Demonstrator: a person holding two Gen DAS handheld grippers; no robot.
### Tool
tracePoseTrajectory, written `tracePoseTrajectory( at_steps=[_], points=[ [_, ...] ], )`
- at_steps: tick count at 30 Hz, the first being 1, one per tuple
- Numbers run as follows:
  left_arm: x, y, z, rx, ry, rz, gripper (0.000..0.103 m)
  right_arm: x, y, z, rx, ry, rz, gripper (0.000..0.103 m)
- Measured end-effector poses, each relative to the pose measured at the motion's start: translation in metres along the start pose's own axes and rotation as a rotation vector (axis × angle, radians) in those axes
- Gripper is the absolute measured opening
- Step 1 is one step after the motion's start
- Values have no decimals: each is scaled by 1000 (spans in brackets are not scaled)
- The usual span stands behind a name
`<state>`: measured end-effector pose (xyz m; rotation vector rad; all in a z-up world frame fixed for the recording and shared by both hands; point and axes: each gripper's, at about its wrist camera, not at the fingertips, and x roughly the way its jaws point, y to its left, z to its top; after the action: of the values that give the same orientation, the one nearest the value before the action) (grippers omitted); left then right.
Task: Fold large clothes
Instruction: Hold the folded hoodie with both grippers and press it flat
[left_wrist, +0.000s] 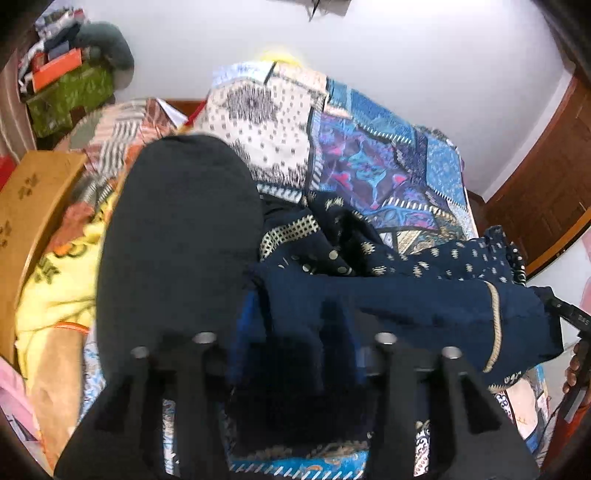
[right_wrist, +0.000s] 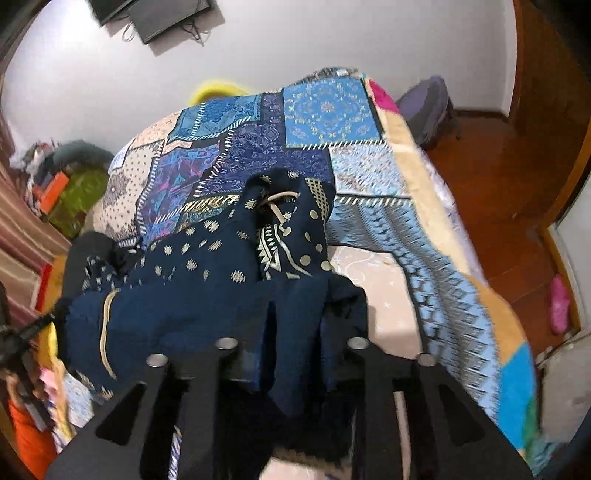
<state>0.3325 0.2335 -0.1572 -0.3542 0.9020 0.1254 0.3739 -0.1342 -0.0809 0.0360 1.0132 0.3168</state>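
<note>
Navy garment (right_wrist: 177, 314) drapes between both our tools: left gripper (left_wrist: 295, 332) and right gripper (right_wrist: 295, 332) stand apart, fabric loose between jaws. Mid-fold release; next we regrip another edge.

Garment (right_wrist: 192, 295) bunched on bedspread (right_wrist: 325, 110), black cloth (left_wrist: 177, 236) at its left

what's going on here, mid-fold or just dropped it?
A person is working a navy blue garment with gold print on a bed covered by a blue patchwork bedspread, one tool in each hand. The left tool and right tool both stand partly open with bunched navy cloth between their fingers, not visibly clamped. A black cloth lies beside it. The garment is crumpled, not neatly folded.
</note>
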Motion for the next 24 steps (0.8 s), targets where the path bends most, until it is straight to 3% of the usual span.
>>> tracePoseTrajectory(
  at_steps=[2,7,15,24],
  points=[
    [-12,-2,-1,20,-16,16,53,-18,9,-7,-58,-44,-26,51],
    [-40,-2,-13,33,-30,-3,60,-46,28,-21,-180,-75,-54,53],
    [-47,-21,-47,111,24,-17,60,-44,51,-48,-240,-1,7,55],
    [-20,-69,-78,243,116,-78,60,-13,66,-71,-313,103,-16,55]
  ],
)
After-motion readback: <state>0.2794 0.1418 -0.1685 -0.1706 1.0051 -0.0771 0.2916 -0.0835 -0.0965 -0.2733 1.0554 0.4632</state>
